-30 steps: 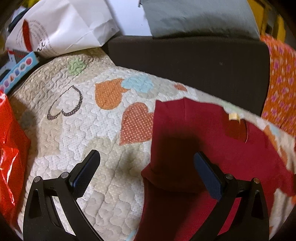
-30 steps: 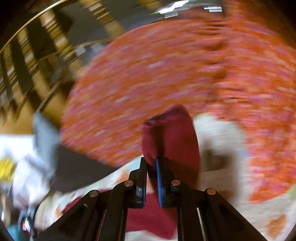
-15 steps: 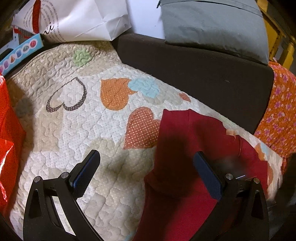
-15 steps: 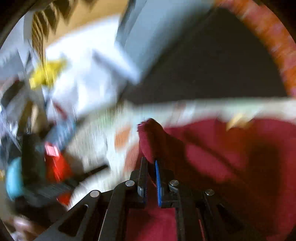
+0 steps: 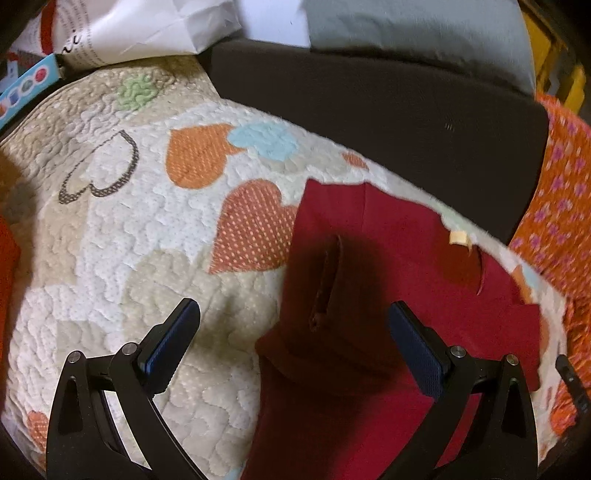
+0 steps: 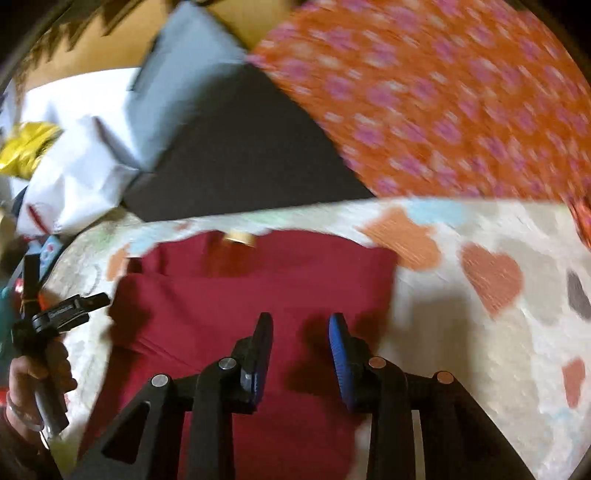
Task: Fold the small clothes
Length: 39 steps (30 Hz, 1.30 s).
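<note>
A dark red small garment point(image 5: 399, 295) lies on a quilted heart-print blanket point(image 5: 129, 229). One sleeve is folded over its body, and a tan neck label point(image 5: 458, 238) shows. My left gripper point(image 5: 291, 325) is open and empty, hovering above the garment's left edge. In the right wrist view the garment point(image 6: 229, 295) lies flat, and my right gripper point(image 6: 301, 332) is open just above its near part, holding nothing. The left gripper, held in a hand point(image 6: 40, 373), shows at the left edge of that view.
A dark brown cushion point(image 5: 369, 110) borders the blanket at the back. A grey pillow point(image 5: 417, 33) and a white paper bag point(image 5: 140, 29) lie behind it. An orange flowered cloth point(image 5: 561, 199) lies to the right. A red shiny bag edge shows at far left.
My right gripper was shut on a red sleeve and carried it across; now it has opened and the sleeve lies folded on the garment. The left gripper stayed open, shifting only slightly.
</note>
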Tool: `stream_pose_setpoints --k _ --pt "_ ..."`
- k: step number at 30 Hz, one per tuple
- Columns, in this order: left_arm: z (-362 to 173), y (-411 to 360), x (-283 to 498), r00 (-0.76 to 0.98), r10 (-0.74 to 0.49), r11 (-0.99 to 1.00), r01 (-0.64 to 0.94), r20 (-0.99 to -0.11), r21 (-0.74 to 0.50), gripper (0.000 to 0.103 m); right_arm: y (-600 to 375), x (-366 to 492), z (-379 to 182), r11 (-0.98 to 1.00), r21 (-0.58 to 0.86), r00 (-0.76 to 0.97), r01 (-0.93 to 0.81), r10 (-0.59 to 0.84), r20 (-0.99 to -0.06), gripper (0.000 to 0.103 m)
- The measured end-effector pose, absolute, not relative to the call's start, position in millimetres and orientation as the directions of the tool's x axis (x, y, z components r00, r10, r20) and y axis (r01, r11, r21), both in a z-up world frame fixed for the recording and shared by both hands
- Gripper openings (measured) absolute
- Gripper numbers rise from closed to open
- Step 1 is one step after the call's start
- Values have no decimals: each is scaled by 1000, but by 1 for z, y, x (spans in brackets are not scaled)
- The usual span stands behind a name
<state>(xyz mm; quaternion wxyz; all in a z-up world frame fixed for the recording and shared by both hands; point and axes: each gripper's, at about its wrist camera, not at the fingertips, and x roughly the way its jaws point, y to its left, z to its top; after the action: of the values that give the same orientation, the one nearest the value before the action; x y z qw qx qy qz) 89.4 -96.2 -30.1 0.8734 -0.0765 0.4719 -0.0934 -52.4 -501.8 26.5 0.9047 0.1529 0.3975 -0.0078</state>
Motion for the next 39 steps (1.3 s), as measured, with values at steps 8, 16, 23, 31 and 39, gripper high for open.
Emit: stream_pose_setpoints --k 8,16,23,31,39 --pt "-52 -108 91 491 -206 978 135 -846 -159 96 -484 -62 -22 984 169 532 61 111 -839 25" --pt "-48 -103 92 507 -200 980 121 -839 -160 96 -531 -15 8 934 293 677 204 81 -731 39" --pt "-55 -108 92 484 -195 980 132 -853 -149 96 -531 19 -8 958 188 652 216 2 -758 9" --pt "-61 -113 89 474 -174 982 144 -863 -119 96 -545 -12 0 939 244 658 241 26 -752 9" --pt "-61 -114 86 485 -160 984 151 -860 -98 96 -512 -57 -29 969 177 558 170 53 -828 9"
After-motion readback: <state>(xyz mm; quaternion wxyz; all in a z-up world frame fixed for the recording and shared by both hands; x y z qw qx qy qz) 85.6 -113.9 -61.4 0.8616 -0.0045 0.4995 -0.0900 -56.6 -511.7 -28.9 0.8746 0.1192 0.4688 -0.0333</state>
